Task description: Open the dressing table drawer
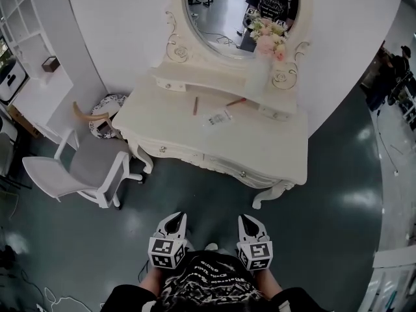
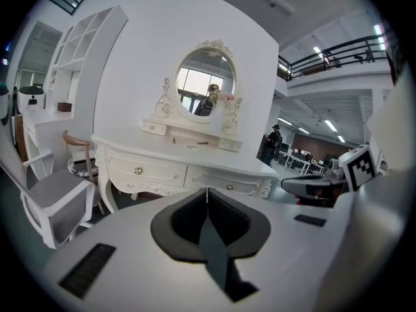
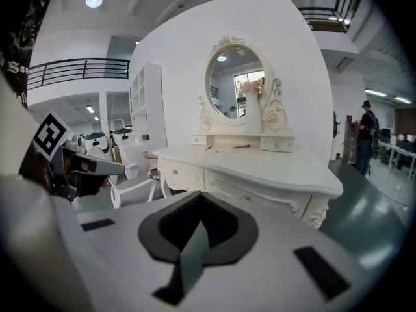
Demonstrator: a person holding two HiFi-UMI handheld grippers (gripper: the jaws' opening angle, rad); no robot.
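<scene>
The left gripper (image 1: 174,220) is clenched: in its own view the dark pads (image 2: 221,216) meet at the tip with nothing between them, and it touches nothing. The right gripper (image 1: 250,220) is likewise closed and empty, its pads (image 3: 218,223) pressed together at the tip. Both are held side by side and near each other, just in front of the person's body, pointing toward the dressing table (image 1: 279,149) across a stretch of dark glossy floor (image 1: 195,194), well apart from the furniture. The two drawers (image 1: 201,158) run along the front edge of the table beneath its surface, each with a small round knob; the left drawer (image 2: 146,171) and the right drawer (image 2: 226,186) both sit flush and shut. On the surface lie a brown stick (image 1: 195,105), a reddish stick (image 1: 236,101) and a small packet (image 1: 218,117), all near the low shelf at the back. Above that stands an oval mirror (image 1: 221,18) in a carved frame, with a bunch of pale flowers (image 1: 270,36) at its lower right. A white chair with a grey seat (image 1: 88,164) stands to the left of the table, beside its leg.
</scene>
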